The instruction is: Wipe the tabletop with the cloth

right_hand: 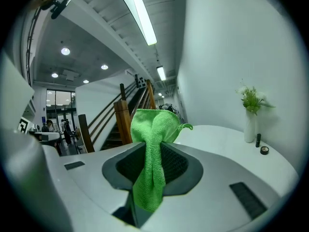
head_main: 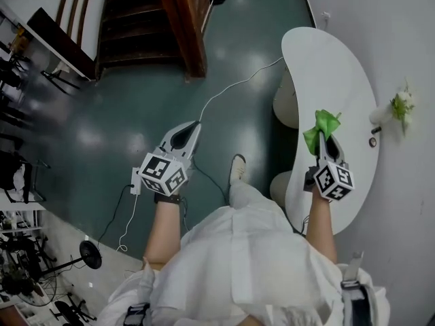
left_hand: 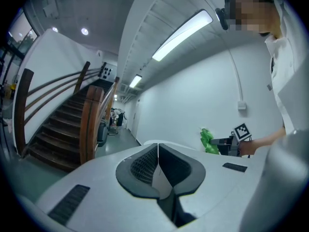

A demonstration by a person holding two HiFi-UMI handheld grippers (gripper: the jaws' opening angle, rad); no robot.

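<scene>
A green cloth (head_main: 321,129) is bunched up in my right gripper (head_main: 326,145), which is shut on it and held above the white curved tabletop (head_main: 333,60). In the right gripper view the cloth (right_hand: 153,144) stands up out of the closed jaws and hangs down between them. My left gripper (head_main: 182,138) hangs over the dark green floor, away from the table, shut with nothing in it. The left gripper view shows its pads (left_hand: 145,166) pressed together, and the cloth (left_hand: 207,141) far off at the right.
A white vase with a small plant (head_main: 397,107) and a small dark round object (head_main: 372,142) sit at the table's right edge by the wall. A cable (head_main: 231,90) runs across the floor. A wooden staircase (head_main: 146,19) stands beyond.
</scene>
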